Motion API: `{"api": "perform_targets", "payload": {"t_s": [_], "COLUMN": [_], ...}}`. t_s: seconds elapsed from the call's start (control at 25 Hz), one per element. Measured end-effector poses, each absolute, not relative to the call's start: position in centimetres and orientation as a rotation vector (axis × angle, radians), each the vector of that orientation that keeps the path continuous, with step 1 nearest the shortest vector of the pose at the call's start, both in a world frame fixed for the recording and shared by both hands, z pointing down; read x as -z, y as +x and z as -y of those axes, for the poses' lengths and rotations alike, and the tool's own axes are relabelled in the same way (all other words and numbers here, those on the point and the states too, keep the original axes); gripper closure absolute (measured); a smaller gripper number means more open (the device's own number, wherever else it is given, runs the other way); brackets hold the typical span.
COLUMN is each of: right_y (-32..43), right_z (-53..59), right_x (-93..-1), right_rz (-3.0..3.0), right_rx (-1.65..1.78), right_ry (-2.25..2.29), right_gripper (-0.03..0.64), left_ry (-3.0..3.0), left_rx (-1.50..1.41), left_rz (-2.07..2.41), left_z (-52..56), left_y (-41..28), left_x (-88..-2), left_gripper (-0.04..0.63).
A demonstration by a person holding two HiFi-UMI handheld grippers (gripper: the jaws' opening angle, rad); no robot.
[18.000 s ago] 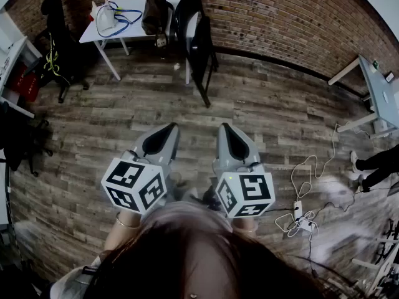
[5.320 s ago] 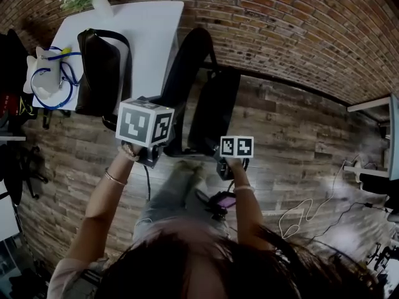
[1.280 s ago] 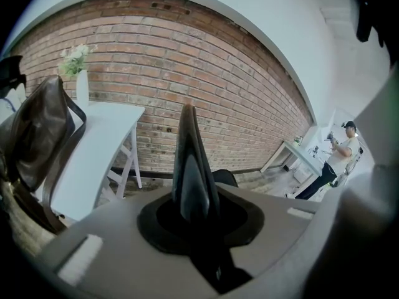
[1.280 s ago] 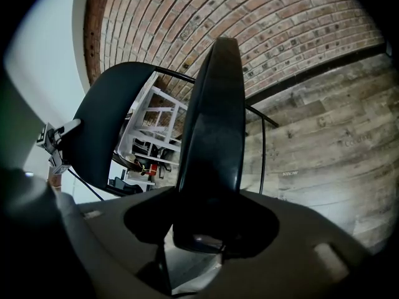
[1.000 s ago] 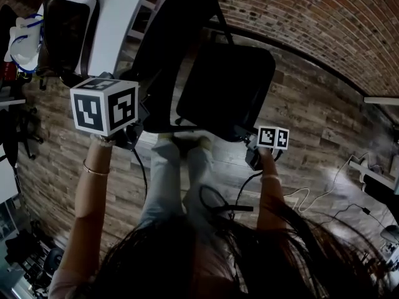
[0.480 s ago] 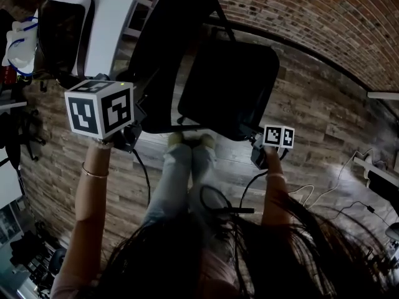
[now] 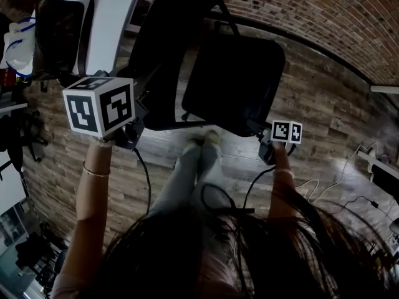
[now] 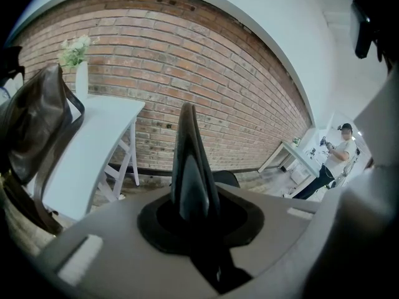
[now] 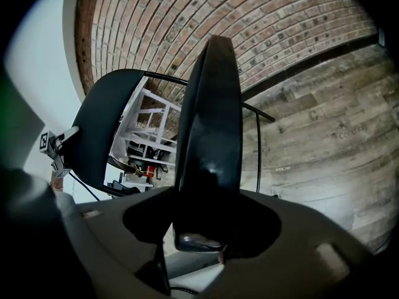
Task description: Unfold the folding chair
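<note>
Wood-plank floor (image 7: pixel 312 104) by brick wall (image 7: pixel 312 11): black folding chair (image 7: pixel 230 80) stood almost open.
Right gripper (image 7: pixel 263 139) clamped its seat corner; left gripper (image 8: pixel 189 142) sat closed, empty. A slip there could let the seat fold back.

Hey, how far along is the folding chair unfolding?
Done: the seat is swung away from the backrest. In hand: left gripper grips the backrest, right gripper the seat's front corner. Left: press the seat fully down, probably, then let go.
</note>
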State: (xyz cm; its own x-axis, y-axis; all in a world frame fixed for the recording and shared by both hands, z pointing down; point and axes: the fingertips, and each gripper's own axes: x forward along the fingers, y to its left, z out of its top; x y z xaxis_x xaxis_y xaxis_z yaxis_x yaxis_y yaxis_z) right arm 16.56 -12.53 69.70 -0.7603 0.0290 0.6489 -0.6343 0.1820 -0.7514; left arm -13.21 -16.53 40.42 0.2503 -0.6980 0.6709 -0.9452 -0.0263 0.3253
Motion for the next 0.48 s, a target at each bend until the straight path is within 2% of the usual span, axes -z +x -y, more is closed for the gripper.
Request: {"api": "perform_targets", "payload": {"t_s": [0.48], "right_y": [16.29], "right_z": [12.47], "right_x": [-69.51], "right_rz": [1.932], "right_rx": [-1.606], "right_ry": [0.609], "right_gripper": [0.388], "left_ry": [1.795], "left_rx": [-0.414], "left_rz": [1.509], "left_z": [16.33], "left_y": [-13.91], "left_x": [-40.51], "left_gripper": [0.528]}}
